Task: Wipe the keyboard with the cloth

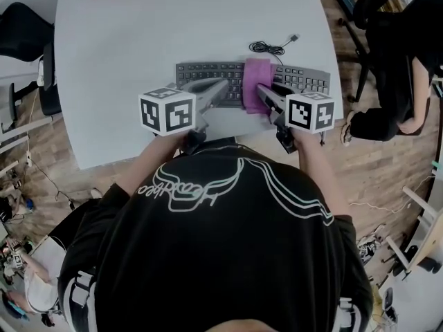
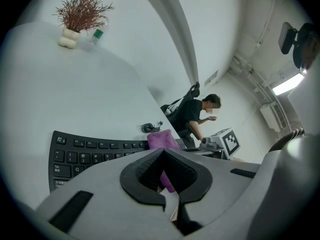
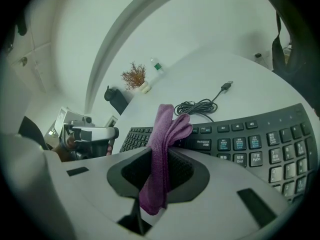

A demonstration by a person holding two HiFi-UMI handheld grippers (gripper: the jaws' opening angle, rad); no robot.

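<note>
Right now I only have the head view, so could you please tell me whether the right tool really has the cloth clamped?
Observer: Yes, the right tool is shut on the purple cloth, which passes up between its jaws.
Operator: Thanks, and is the left tool gripping it too?
Observer: No, the left tool is open and empty; the purple cloth just shows beyond it, over the keyboard.

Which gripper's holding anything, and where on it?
Right gripper pinches the purple cloth mid-length, bunched between its fingers, ends free either side. Left gripper holds nothing.
</note>
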